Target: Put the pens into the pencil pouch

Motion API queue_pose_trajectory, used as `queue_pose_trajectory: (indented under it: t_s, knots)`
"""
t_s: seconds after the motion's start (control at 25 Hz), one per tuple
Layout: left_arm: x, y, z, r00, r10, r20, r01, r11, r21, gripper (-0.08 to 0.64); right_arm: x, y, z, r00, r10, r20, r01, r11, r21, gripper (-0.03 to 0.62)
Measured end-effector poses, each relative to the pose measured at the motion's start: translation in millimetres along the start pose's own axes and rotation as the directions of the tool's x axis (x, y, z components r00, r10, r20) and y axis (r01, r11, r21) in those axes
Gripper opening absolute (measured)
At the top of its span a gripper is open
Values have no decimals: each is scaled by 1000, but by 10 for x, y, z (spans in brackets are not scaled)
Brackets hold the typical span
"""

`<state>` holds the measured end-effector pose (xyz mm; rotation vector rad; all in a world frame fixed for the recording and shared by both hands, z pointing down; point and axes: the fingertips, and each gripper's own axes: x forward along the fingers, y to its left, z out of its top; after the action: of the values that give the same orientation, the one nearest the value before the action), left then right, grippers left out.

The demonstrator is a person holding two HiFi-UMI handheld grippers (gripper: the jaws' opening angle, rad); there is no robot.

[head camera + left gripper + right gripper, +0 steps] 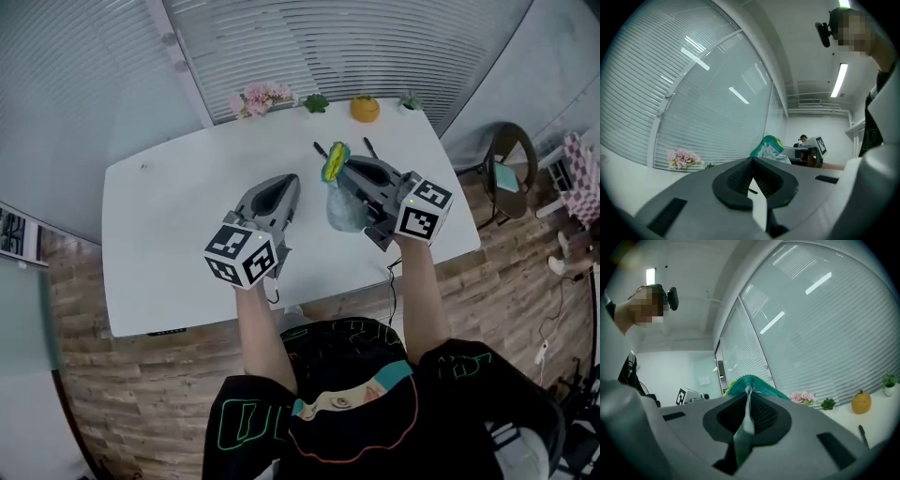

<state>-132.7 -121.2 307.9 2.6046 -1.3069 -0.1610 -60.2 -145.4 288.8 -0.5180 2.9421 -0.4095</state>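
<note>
Two pens [369, 147] were seen lying on the white table [169, 244], so nothing (as far as could be judged) had been packed. The pencil pouch [345, 211] was held aloft, pinched by its edge in the right gripper [748, 401], while the left gripper [752, 168] was closed on nothing; bare tabletop was left all round them.

Head view steeply down on table [169, 234]; gripper views level, facing blinds [825, 333].

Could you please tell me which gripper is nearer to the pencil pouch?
Right. The right gripper is shut on the pencil pouch; the left gripper, shut and empty, is apart, to its left in the head view.
</note>
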Motion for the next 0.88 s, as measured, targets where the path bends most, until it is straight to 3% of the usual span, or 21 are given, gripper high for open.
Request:
queue_pose_trajectory:
  t_s: [0.4,0.8,0.88]
  knots:
    - [158,79,377,983,-182,28,180,982,55,-3,209,80,308,995,95,38,-92,993,-79,26]
    - [187,147,391,942,-333,37,332,942,42,0,343,111,267,988,138,70,-132,987,-92,26]
    - [180,160,369,929,-367,46,366,930,25,55,358,144,220,983,171,63,-164,982,-98,26]
